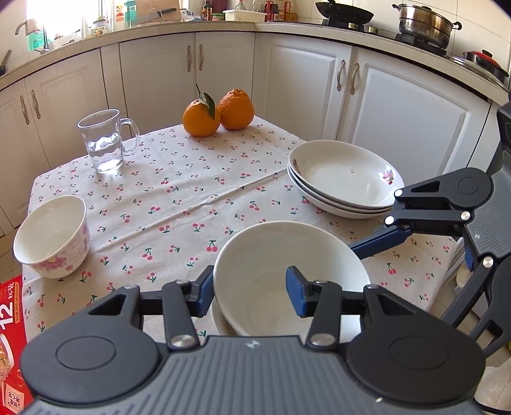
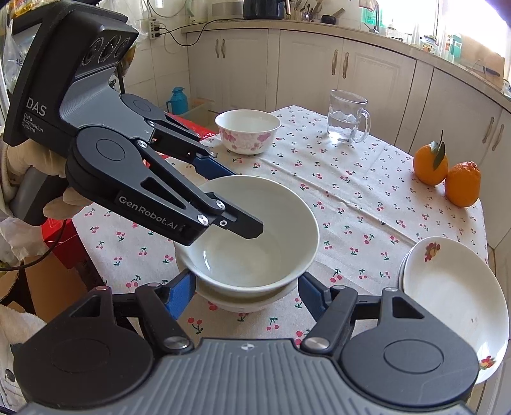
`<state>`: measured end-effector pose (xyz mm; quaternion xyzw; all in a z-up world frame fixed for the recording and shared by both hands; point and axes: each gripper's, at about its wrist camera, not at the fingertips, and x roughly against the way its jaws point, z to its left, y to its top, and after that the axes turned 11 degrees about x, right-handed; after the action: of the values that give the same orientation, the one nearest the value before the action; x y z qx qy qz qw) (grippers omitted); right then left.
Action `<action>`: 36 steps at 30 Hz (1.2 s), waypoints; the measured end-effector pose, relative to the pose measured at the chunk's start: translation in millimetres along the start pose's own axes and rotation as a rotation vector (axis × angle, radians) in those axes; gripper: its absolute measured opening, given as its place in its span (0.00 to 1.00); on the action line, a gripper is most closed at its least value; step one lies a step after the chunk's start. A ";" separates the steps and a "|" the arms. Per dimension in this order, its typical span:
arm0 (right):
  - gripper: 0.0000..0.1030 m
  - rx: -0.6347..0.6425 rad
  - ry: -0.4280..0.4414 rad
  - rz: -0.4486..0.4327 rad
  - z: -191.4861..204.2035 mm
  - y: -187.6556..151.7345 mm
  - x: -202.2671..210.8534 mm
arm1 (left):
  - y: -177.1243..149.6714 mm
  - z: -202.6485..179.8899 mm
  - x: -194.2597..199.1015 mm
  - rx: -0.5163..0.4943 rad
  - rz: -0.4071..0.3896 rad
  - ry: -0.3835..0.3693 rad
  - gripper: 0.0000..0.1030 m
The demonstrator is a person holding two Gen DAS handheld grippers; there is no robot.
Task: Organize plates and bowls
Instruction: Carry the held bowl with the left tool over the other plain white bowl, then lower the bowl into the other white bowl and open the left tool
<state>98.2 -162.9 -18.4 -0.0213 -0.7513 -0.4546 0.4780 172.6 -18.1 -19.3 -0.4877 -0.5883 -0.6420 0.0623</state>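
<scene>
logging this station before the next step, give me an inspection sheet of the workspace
surface: table under a cherry-print cloth
job's things: plain white bowl nested in another bowl; floral bowl apart; stack of plates
clutter: glass mug with water, two oranges
grippers: left gripper shut on the white bowl's rim; right gripper astride the bowl stack, contact unclear
cables: cord at a wall socket
surroundings: white cabinets, pots on a stove
</scene>
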 end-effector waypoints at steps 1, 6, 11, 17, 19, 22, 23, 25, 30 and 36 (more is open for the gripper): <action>0.73 -0.001 0.001 0.002 0.1 -0.3 -0.4 | 0.0 -0.1 -0.2 0.001 0.001 -0.001 0.45; 0.73 -0.004 0.005 0.005 -0.2 -0.9 -0.7 | -0.8 0.2 -1.3 -0.001 0.004 0.000 0.45; 0.73 -0.004 0.008 0.008 -0.4 -0.8 -2.4 | -1.8 0.9 -1.8 -0.003 0.004 0.002 0.45; 0.73 -0.003 0.006 0.006 -0.6 -0.8 -2.5 | -3.0 0.9 -1.9 -0.015 -0.003 0.018 0.45; 0.73 -0.003 0.010 -0.001 -0.6 -0.1 -1.3 | -3.0 2.2 -0.9 -0.011 -0.006 0.015 0.45; 0.87 -0.002 0.011 -0.017 0.4 0.0 0.9 | -2.9 1.7 3.9 -0.016 -0.022 0.005 0.51; 0.94 -0.005 0.012 -0.031 1.1 0.0 3.2 | -3.2 1.1 5.4 -0.022 -0.026 0.007 0.56; 1.00 -0.005 0.011 -0.052 1.8 0.4 6.9 | -4.0 -0.2 9.1 -0.033 -0.038 0.017 0.70; 1.00 -0.007 0.007 -0.059 2.3 2.9 8.5 | -8.7 -4.4 18.3 -0.055 -0.056 0.022 0.78; 1.00 -0.015 0.017 -0.052 5.6 0.8 9.1 | -18.4 -9.3 22.0 -0.060 -0.051 0.020 0.78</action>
<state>89.8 -162.2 -11.8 -0.0017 -0.7442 -0.4726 0.4720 144.1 -9.3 -15.1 -0.4677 -0.5804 -0.6656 0.0372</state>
